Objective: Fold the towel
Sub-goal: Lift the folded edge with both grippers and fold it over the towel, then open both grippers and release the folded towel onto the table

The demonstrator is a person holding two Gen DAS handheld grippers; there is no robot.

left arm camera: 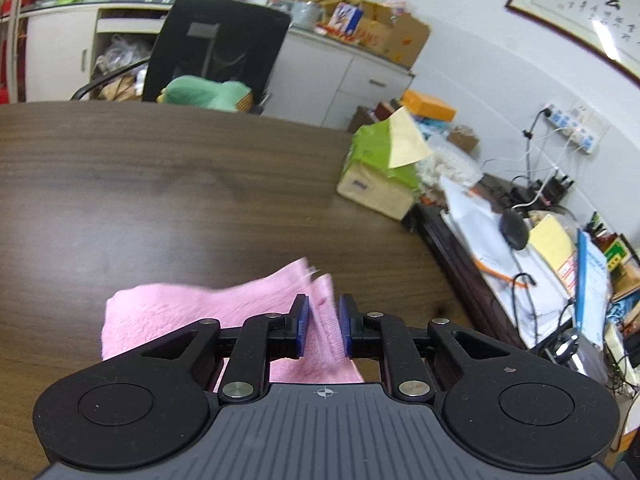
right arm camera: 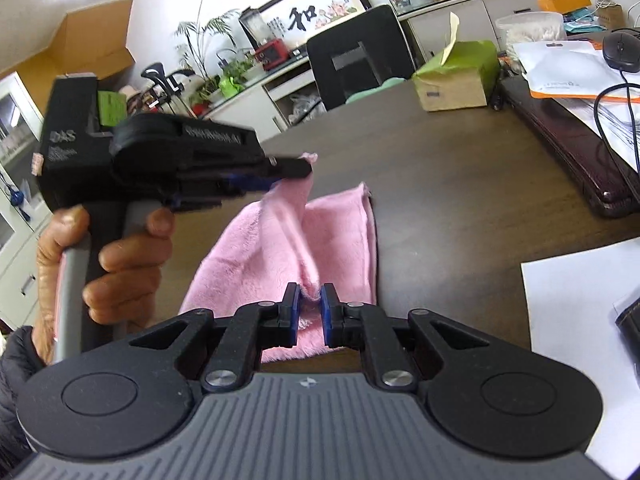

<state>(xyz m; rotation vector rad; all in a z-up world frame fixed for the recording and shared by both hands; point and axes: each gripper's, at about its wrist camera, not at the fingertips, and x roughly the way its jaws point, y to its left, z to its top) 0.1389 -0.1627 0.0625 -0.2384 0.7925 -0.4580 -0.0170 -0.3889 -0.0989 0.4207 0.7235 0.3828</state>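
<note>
I have the pink towel (right arm camera: 280, 248) on the dark wooden table (left arm camera: 160, 184), both claws pinching it. My left gripper (left arm camera: 325, 330) clamps a raised corner, lifted off the surface. My right gripper (right arm camera: 309, 312) seems closed on a fold near the near edge, though blur hides the contact. A tissue box (left arm camera: 380, 168) sits well apart.

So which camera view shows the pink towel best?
The right wrist view: the pink towel shows most of its spread on the table, lifted by the left gripper and the right gripper. The left wrist view shows only a blurred part, behind that gripper's fingers.
</note>
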